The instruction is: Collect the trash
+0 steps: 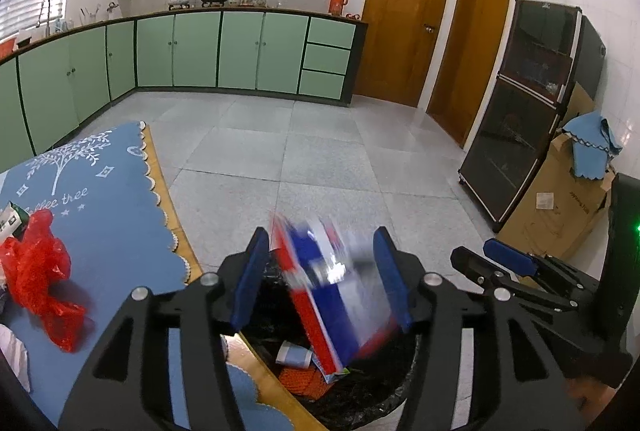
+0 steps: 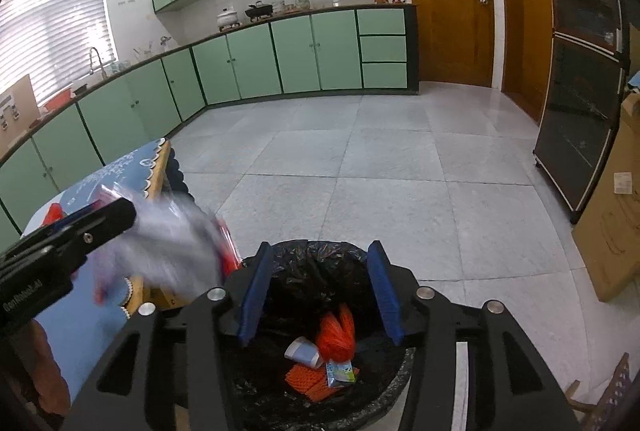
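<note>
left gripper (image 1: 322, 273): jaws wide, blurred red-blue-white packet (image 1: 332, 295) between them, contact unclear | packet: over black-lined bin (image 1: 360, 403), tilted | right gripper (image 2: 320, 295): jaws wide, holding nothing, above bin | bin: orange netting (image 2: 336, 331), cup (image 2: 302, 351) | table (image 1: 104, 191): red bag (image 1: 36, 275)

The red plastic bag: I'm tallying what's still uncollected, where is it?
In the left wrist view, the red plastic bag lies at far left on the blue tablecloth, beside a small carton, outside the bin.
</note>
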Demonstrator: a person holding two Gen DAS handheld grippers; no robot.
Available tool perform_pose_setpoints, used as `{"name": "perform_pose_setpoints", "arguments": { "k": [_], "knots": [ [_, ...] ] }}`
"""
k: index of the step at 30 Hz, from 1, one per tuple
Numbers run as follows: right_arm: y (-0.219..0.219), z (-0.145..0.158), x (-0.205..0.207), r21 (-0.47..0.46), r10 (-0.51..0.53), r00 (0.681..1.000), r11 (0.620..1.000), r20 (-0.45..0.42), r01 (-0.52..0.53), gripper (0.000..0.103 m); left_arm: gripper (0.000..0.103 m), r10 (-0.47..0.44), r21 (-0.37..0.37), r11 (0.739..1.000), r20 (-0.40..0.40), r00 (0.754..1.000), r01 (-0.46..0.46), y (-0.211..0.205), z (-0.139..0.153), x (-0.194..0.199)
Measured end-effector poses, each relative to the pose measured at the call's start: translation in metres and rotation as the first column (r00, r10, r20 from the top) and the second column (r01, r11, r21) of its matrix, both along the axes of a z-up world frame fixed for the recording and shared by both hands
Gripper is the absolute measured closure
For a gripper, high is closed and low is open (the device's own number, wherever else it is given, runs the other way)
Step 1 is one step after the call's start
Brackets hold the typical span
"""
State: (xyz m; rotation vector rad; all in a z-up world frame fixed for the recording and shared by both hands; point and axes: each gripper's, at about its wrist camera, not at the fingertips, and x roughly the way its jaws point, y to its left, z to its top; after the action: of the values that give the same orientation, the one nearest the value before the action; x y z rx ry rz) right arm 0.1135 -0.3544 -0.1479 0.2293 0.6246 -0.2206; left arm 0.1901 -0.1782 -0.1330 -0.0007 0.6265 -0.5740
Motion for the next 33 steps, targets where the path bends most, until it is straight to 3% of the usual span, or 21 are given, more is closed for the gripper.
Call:
{"name": "perform_pose_setpoints", "arguments": {
  "k": [11,19,25,33],
  "knots": [
    [0.005,0.017,-0.008,-0.003,-0.006,0.999,1.0,0.032,0.006,0.047,0.04,0.067,-0.051,0.997,0.023,0.998,-0.066,0.035,0.018,-0.006],
    [0.04,0.032,-0.003,-0.004,0.073,0.994,0.997,0.082,-0.073,0.033,0.036,0.209,-0.044,0.978,0.06,0.976,-0.206,0.106,0.028,-0.027],
    [0.088,0.037,0.009,-0.001,0.177,0.979,0.984,0.105,-0.177,0.027,0.035,0.363,0.002,0.931,0.093,0.927,-0.365,0.172,0.029,-0.046],
    [0.173,0.037,0.037,-0.014,0.344,0.933,0.939,0.102,-0.344,0.019,0.034,0.556,0.048,0.826,0.094,0.826,-0.561,0.264,0.021,-0.063]
  ]
}}
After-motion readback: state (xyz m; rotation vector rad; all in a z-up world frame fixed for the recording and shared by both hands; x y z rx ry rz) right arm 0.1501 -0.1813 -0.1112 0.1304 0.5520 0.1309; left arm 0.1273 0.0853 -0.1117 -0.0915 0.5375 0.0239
